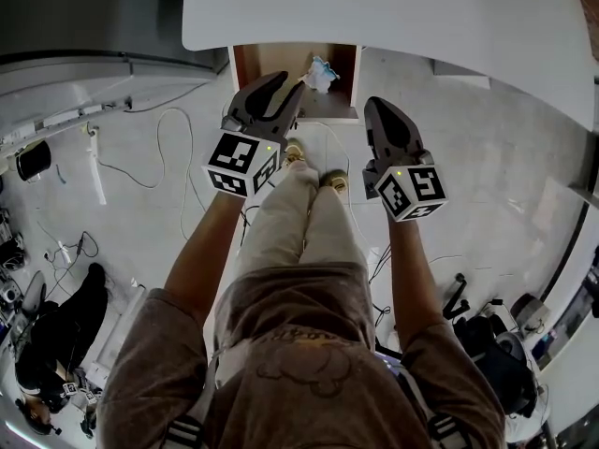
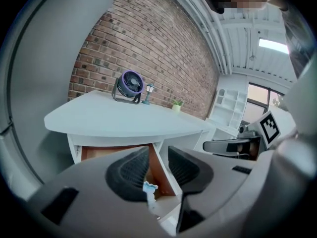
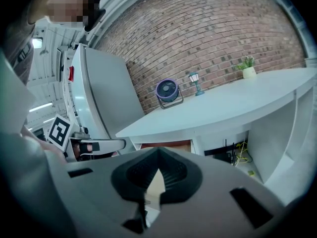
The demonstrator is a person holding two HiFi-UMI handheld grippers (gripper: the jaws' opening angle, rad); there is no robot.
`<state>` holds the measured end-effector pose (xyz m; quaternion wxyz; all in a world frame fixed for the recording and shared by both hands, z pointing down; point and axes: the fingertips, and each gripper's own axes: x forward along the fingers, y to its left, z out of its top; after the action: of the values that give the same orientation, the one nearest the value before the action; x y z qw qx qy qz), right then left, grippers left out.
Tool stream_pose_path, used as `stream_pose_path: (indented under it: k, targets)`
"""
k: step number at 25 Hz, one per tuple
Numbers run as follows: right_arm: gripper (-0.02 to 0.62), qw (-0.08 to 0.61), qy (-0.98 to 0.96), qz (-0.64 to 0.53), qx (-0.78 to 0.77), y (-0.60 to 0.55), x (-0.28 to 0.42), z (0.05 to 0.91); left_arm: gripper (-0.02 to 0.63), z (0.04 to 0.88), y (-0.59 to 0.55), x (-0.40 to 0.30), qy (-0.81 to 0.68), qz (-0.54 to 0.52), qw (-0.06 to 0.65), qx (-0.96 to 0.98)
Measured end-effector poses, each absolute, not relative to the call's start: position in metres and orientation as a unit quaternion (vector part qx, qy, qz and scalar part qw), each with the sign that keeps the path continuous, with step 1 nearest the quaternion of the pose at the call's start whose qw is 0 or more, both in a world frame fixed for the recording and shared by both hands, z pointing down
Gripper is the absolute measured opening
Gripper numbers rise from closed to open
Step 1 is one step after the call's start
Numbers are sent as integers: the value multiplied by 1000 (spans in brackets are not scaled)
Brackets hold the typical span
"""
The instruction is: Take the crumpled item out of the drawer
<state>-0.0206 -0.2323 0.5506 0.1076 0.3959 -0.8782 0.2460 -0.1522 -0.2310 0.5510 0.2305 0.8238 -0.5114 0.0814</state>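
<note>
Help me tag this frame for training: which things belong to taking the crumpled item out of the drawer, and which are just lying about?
Belong to the job: crumpled item, open drawer, left claw (open), right claw (shut).
Lying about: fan, small lamp, potted plant, cables on the floor.

Bright, even indoor light, ceiling lamp (image 2: pixel 272 44) glaring white in left gripper view, drawer (image 1: pixel 281 64) partly shaded under pale desktop (image 1: pixel 393 17), strong fisheye bending, dark vignetted corners, near foreground soft, probably out of focus.
</note>
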Motion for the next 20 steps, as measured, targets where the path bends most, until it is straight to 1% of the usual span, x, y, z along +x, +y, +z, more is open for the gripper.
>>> stream_pose_path:
  k: [6, 14, 16, 20]
  targets:
    - [-3, 109, -877, 248, 397, -229, -17, 548, 185, 562, -231, -146, -490, 108, 231, 833]
    - [-3, 111, -870, 257, 407, -230, -7, 557, 338, 588, -243, -138, -460, 136, 246, 842]
    - [-3, 112, -868, 258, 409, -233, -5, 560, 360, 597, -248, -137, -453, 149, 246, 844]
    - [-3, 113, -866, 262, 411, -235, -3, 563, 372, 623, -256, -132, -437, 186, 246, 845]
